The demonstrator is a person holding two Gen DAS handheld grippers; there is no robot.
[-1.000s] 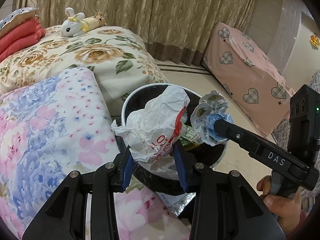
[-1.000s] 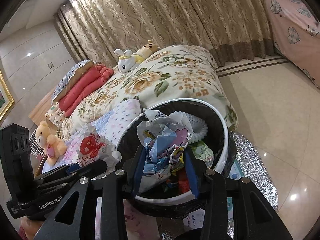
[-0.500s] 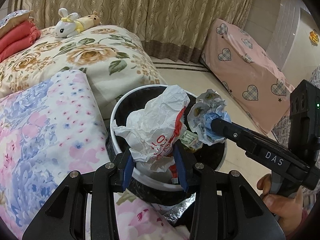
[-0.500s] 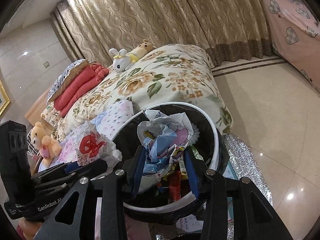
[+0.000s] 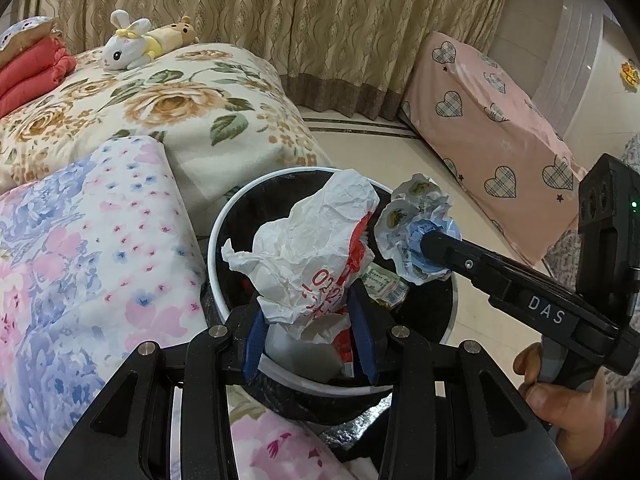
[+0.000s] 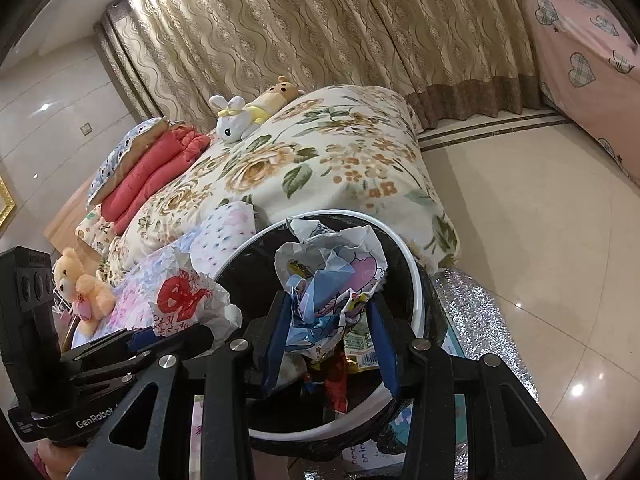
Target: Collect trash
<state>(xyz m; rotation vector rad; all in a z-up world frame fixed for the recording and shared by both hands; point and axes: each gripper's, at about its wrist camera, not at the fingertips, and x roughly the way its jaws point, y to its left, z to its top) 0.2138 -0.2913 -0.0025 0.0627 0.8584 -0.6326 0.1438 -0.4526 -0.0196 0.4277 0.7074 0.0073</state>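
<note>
The left gripper [image 5: 310, 340] is clamped on a crumpled white paper bag [image 5: 308, 248] with red printing, its blue-padded fingers [image 5: 256, 334] pressing the bag's lower end from both sides; the bag stands up above the mouth of the trash bin [image 5: 218, 256], a round black-lined can with a white rim. The right gripper [image 6: 332, 344] pinches a wadded cartoon wrapper [image 6: 332, 276], glossy white with pink, blue and yellow pictures, and holds it over the same bin, just beside the white bag but apart from it. Down inside the bin lie a green-labelled packet [image 5: 384, 284] and a red wrapper [image 6: 336, 384]. The bin sits on a silver foil mat [image 6: 476, 320] on the pale tiled floor, close against a bed with a floral quilt [image 5: 180, 112]. A white rabbit plush [image 5: 128, 46] lies far back on the quilt, near the beige curtain [image 5: 320, 20].
</note>
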